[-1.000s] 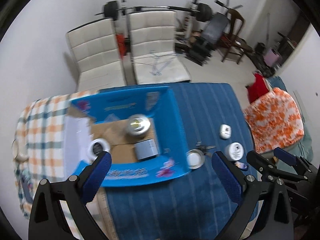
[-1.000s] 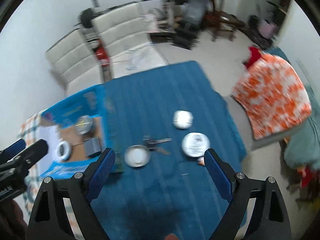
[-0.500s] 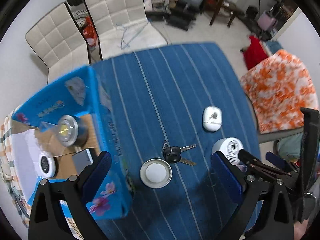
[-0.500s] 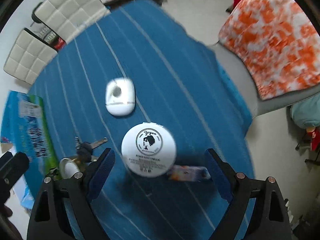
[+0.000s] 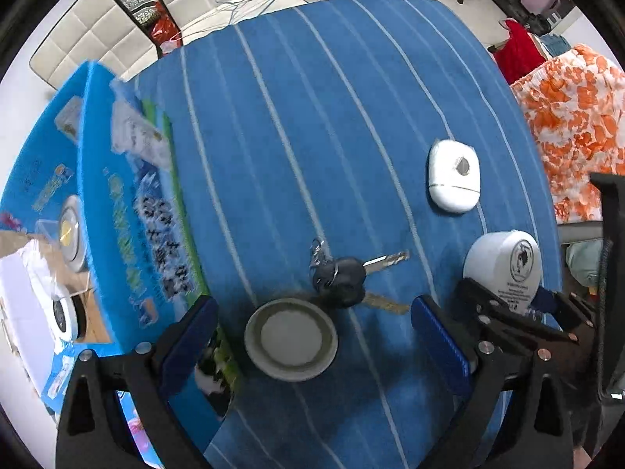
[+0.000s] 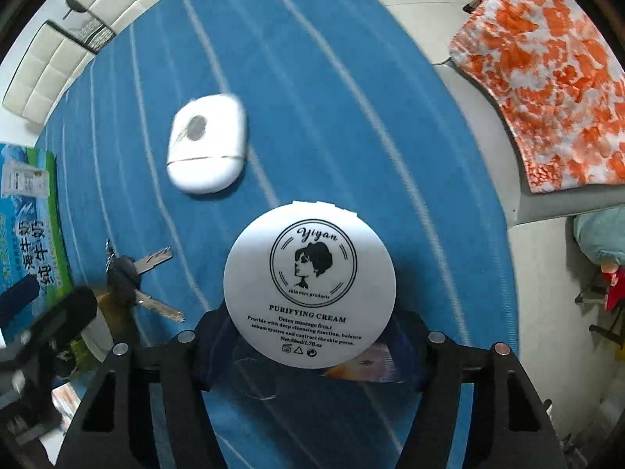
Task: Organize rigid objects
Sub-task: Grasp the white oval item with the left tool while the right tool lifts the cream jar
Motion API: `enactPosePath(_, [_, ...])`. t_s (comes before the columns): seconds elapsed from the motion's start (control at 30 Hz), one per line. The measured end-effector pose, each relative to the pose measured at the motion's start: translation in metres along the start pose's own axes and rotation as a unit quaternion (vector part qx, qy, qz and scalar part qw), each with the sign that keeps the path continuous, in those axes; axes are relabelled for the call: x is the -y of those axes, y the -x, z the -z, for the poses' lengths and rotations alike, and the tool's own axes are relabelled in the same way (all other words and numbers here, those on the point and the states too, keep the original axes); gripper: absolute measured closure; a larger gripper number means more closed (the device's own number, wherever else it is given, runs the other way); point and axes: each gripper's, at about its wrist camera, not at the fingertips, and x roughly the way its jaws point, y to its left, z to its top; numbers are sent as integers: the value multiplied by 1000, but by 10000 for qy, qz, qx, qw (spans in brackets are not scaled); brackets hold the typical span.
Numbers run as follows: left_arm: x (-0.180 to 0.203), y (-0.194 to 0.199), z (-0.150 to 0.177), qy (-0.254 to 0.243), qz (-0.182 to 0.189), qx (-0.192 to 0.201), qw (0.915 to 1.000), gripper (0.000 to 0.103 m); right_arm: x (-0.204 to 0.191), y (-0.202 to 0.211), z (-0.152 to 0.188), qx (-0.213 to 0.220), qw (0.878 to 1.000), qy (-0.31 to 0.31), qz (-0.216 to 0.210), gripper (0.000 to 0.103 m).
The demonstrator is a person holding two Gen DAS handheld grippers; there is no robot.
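My left gripper is open and straddles a round grey lid on the blue striped cloth, with a bunch of keys just beyond it. My right gripper is open around a white "Purifying Cream" jar, its fingers on either side of the jar; the jar also shows in the left wrist view. A white oval case lies further back, seen too in the left wrist view. A blue cardboard box at the left holds a tin and a tape roll.
A small flat packet lies under the jar's near edge. The table's right edge drops to an orange-patterned cover. White chairs stand behind the table.
Both grippers have come down and forward toward the table. The left one now brackets the grey lid; the right one has closed in around the cream jar.
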Motion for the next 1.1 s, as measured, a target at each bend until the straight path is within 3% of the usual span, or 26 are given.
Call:
enactPosePath(0.27, [21,-3,-31,62,313,63,9995,3,29,11,-19,204,9992,-336,66,35])
enactPosePath(0.57, [58,-35,-49,-131,681,-127,9975,5,51,18,-35,388,9983,-372,237,38])
enactPosePath(0.77, [74,-46,-59,-268,817,-168,9962,23,55,17,-37,377,9982,-324,327,41])
enactPosePath(0.83, [80,-52,-61,-327,719,-210,9967,38,55,17,-38,372,9982,-310,349,44])
enactPosePath(0.87, [82,-51,-61,-366,604,-118,9974,39,55,16,-39,361,9983,-297,361,45])
enactPosePath(0.9, [83,-50,-61,-385,579,-65,9976,44,55,16,-40,345,9983,-286,364,51])
enactPosePath(0.93, [85,-49,-61,-410,498,-24,9979,53,53,15,-39,304,9985,-264,380,77])
enactPosePath(0.97, [86,-48,-61,-427,416,43,9982,61,51,14,-41,280,9984,-201,444,89])
enactPosePath(1.1, [83,-48,-61,-422,446,92,9981,60,44,11,-42,223,9991,37,356,91])
